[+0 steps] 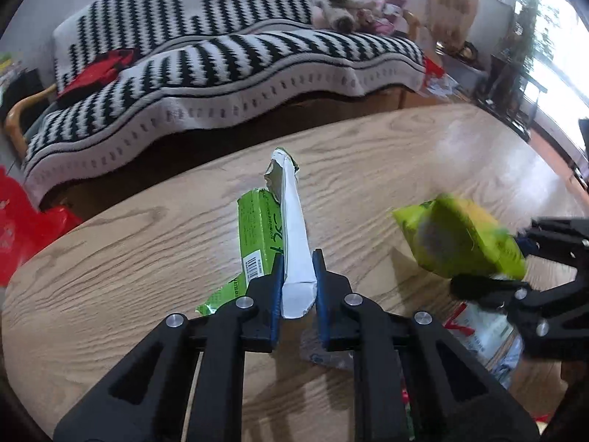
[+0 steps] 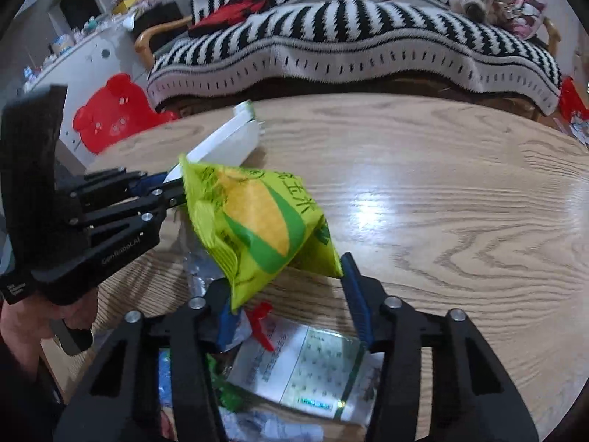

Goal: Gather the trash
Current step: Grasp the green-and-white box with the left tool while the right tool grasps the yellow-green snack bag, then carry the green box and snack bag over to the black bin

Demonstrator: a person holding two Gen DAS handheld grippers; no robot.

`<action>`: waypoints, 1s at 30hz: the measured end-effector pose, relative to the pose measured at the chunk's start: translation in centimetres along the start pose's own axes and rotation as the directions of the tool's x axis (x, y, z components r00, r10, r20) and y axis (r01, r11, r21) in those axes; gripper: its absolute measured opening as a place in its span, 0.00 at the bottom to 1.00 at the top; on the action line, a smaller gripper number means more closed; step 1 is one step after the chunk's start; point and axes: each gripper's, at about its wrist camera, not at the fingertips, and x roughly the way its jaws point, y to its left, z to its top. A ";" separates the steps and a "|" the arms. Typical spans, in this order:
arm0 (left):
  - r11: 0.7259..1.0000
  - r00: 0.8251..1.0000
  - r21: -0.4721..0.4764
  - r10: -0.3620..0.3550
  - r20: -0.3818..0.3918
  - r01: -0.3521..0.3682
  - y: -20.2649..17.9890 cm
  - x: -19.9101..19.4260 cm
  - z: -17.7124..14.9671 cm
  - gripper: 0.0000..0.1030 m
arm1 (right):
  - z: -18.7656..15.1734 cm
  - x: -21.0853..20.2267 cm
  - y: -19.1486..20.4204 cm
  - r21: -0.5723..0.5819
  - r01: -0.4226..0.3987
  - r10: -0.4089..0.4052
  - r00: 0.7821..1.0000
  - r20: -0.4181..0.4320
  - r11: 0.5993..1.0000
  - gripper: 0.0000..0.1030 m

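Note:
My left gripper [image 1: 299, 281] is shut on a flattened carton [image 1: 292, 228], white inside and green outside, which sticks forward over the wooden table [image 1: 110, 276]. The right wrist view has that gripper [image 2: 162, 193] coming in from the left, with the carton [image 2: 228, 140] beyond it. A puffy yellow-green corn snack bag [image 2: 257, 217] sits between the blue pads of my right gripper [image 2: 285, 283], its two lower corners against them. In the left wrist view the bag [image 1: 460, 239] is blurred at the tips of the right gripper [image 1: 493, 261].
Under the bag lies a pile of trash: a crushed clear bottle [image 1: 486, 331], a white packet with a green grid [image 2: 305, 368] and a red scrap [image 2: 261, 320]. Behind the table stand a sofa under a black-and-white blanket [image 1: 228, 66] and a red bear-shaped stool [image 2: 110, 118]. A hand [image 2: 73, 313] holds the left gripper.

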 end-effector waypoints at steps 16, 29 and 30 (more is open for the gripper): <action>0.994 0.994 -0.097 0.060 0.094 -0.050 -1.1 -11.2 -2.0 0.14 | -2.6 -7.5 -1.5 0.066 0.029 -0.035 0.996 0.084 0.997 0.03; 0.996 0.995 -0.091 0.006 0.102 0.003 -5.9 -14.1 -2.3 0.14 | -6.0 -14.9 -5.9 0.155 0.097 -0.118 0.984 0.134 0.983 0.03; 0.996 0.995 -0.083 -0.008 0.100 0.017 -6.6 -14.0 -2.1 0.14 | -6.3 -15.5 -6.5 0.164 0.103 -0.126 0.982 0.137 0.981 0.03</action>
